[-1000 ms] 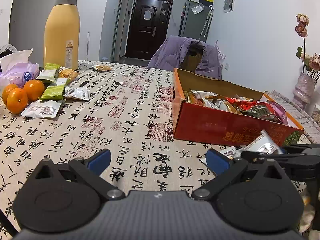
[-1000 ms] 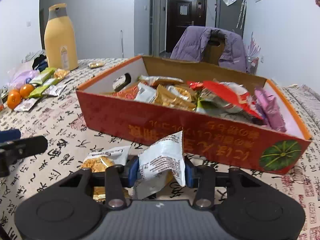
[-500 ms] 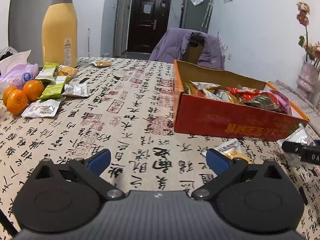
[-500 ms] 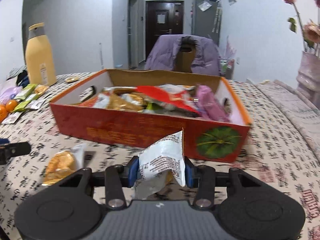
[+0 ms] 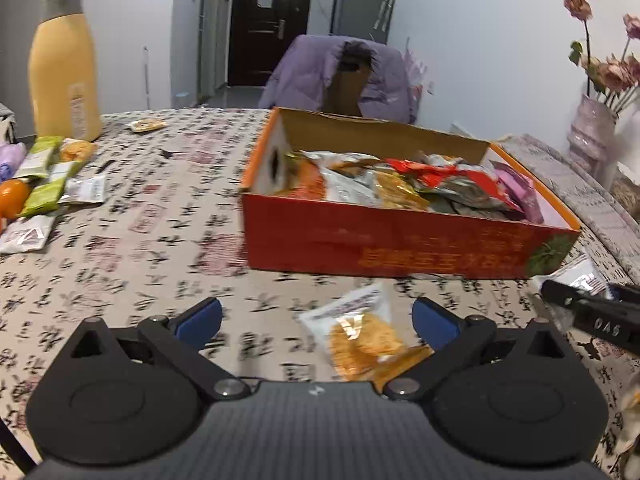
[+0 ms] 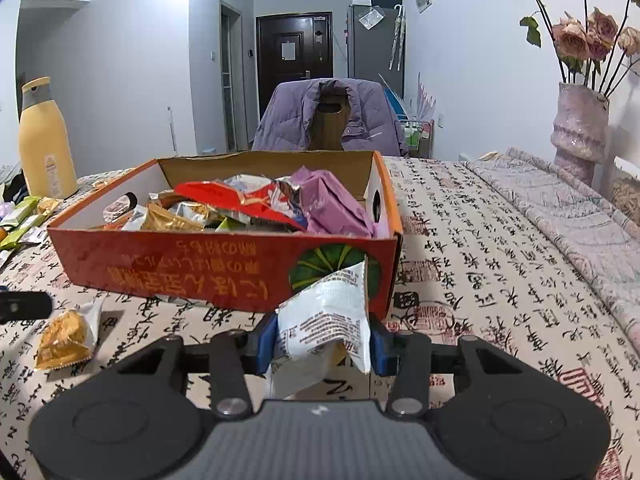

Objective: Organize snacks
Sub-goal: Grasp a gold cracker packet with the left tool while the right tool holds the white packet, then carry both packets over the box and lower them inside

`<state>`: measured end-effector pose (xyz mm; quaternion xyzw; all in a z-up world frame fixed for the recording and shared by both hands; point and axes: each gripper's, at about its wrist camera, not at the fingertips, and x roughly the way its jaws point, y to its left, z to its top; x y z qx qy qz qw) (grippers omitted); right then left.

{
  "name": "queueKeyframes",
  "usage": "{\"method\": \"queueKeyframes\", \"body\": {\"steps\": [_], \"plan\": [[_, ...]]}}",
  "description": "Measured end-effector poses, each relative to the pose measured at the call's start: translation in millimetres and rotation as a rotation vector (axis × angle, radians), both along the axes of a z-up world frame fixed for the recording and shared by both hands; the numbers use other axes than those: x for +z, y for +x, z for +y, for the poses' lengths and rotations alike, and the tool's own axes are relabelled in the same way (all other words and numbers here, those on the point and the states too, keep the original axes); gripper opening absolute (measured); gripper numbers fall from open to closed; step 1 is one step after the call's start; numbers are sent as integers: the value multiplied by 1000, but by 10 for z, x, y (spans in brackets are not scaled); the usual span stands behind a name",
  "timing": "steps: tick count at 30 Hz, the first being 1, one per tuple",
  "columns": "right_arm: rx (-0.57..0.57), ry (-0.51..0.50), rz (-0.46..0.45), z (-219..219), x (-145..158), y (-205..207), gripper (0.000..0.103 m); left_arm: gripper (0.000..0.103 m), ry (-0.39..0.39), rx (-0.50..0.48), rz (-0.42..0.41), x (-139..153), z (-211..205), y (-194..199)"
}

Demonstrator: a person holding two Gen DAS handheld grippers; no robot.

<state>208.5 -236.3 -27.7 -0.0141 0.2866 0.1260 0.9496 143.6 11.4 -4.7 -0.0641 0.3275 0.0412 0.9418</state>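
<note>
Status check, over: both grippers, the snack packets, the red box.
Right gripper shut on white snack packet. Left gripper open, orange cracker packet on the tablecloth between its fingers. Red box ahead, nothing blocking.

one red cardboard box (image 6: pixel 192 268) heaped with snack packets, too tangled to count. one yellow bottle (image 5: pixel 64 64) at upper left. one clear packet with an orange cracker (image 5: pixel 360 336) low in the left wrist view. one white packet (image 6: pixel 328 320) at lower centre of the right wrist view. three green snack bars (image 5: pixel 44 188) and one orange (image 5: pixel 12 198) at the left edge. one vase of roses (image 6: pixel 580 128) at upper right. one chair under a purple jacket (image 6: pixel 292 120).
</note>
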Motion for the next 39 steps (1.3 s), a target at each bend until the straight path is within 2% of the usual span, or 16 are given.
{"method": "queueKeyframes", "body": {"steps": [9, 16, 21, 27, 30, 32, 33, 35, 39], "plan": [[15, 42, -1, -28, -24, -23, 45, 103, 43, 28, 63, -82, -335, 266], [35, 43, -2, -4, -33, -42, 46, 103, 78, 56, 140, -239, -406, 368], [36, 43, -5, 3, -27, -55, 47, 103, 85, 67, 162, -303, -402, 372], [33, 39, -9, 9, -21, -67, 46, 101, 95, 66, 139, -308, -431, 364], [31, 38, -12, 7, -19, -75, 46, 84, 91, 54, 121, -284, -446, 343], [30, 36, -13, 10, -20, -82, 46, 63, 91, 39, 107, -259, -464, 322], [30, 36, -14, 15, -20, -87, 46, 57, 92, 33, 101, -249, -470, 312], [31, 35, -17, 18, -18, -92, 46, 51, 89, 33, 92, -238, -471, 292], [35, 34, -22, 22, -15, -96, 46, 49, 84, 37, 75, -220, -442, 243]]}}
